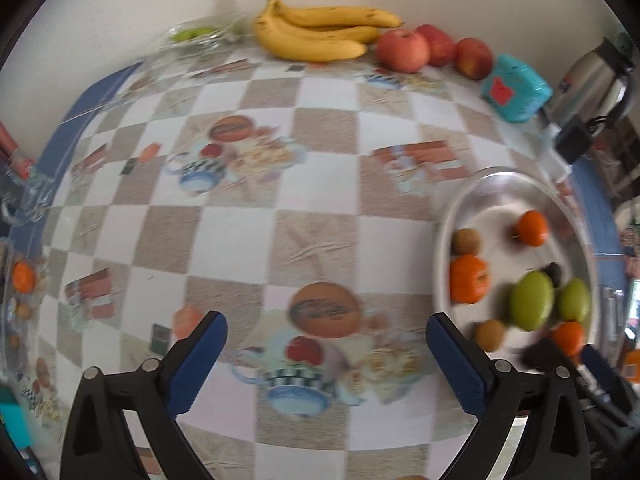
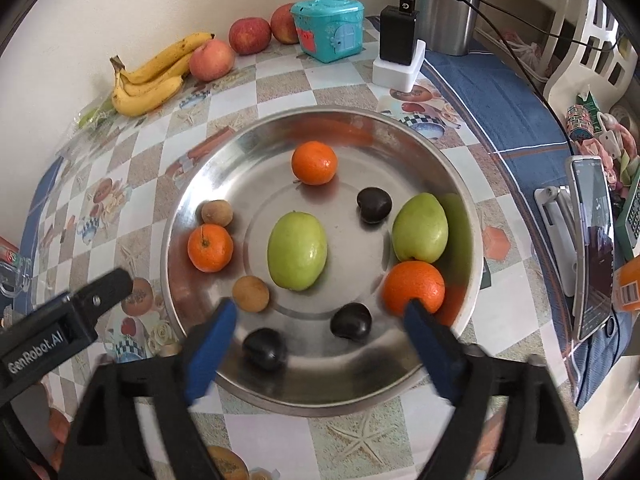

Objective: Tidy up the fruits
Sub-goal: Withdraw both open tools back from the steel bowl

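Hovering over the steel plate, the right gripper stands released, nothing clasped; a dark plum lies between its blue pads, an orange touching one. Only this view shows the plums clearly. The left gripper, equally released, overlooks checkered tablecloth; bananas and apples line the far edge.

teal box | steel flask | black charger | phone
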{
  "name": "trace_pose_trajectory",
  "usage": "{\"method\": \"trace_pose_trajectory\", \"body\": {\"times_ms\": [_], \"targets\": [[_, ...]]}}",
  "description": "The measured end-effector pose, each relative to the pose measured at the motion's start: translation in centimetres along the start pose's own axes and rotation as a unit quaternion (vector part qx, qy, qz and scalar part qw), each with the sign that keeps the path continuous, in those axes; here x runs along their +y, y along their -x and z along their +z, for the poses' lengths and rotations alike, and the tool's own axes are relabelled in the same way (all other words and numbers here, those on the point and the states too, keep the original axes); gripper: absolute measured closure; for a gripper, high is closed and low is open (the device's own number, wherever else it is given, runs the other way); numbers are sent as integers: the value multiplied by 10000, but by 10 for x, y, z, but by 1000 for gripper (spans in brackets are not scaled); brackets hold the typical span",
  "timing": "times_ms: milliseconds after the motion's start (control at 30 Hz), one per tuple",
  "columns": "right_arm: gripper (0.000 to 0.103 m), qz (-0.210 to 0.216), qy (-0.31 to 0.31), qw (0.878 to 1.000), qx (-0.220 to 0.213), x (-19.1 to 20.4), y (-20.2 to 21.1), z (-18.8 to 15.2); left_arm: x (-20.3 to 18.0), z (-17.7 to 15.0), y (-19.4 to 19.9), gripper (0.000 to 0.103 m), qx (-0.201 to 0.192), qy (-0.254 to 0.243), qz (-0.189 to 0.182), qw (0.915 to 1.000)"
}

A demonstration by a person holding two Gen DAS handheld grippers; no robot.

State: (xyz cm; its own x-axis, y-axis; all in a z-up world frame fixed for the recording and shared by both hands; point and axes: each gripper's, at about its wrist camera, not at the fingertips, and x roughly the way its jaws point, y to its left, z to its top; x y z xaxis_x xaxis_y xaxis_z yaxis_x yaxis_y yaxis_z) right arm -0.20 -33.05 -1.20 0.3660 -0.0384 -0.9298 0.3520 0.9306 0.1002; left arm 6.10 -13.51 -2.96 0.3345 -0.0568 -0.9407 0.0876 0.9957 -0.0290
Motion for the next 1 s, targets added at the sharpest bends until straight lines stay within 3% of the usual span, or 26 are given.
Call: {"method": "trace_pose_trajectory", "body": {"times_ms": [333, 700, 1000], "targets": [[10, 189, 155, 9994, -228, 15, 3, -6, 11, -16, -3, 0, -189, -262, 156, 9994], [10, 264, 237, 9990, -286, 21, 14, -24, 10, -31, 37, 0, -956, -584, 592, 9919], [10, 318, 267, 9988, -267, 22, 22, -42, 26, -53, 50, 0, -906, -453, 920, 9906]]}}
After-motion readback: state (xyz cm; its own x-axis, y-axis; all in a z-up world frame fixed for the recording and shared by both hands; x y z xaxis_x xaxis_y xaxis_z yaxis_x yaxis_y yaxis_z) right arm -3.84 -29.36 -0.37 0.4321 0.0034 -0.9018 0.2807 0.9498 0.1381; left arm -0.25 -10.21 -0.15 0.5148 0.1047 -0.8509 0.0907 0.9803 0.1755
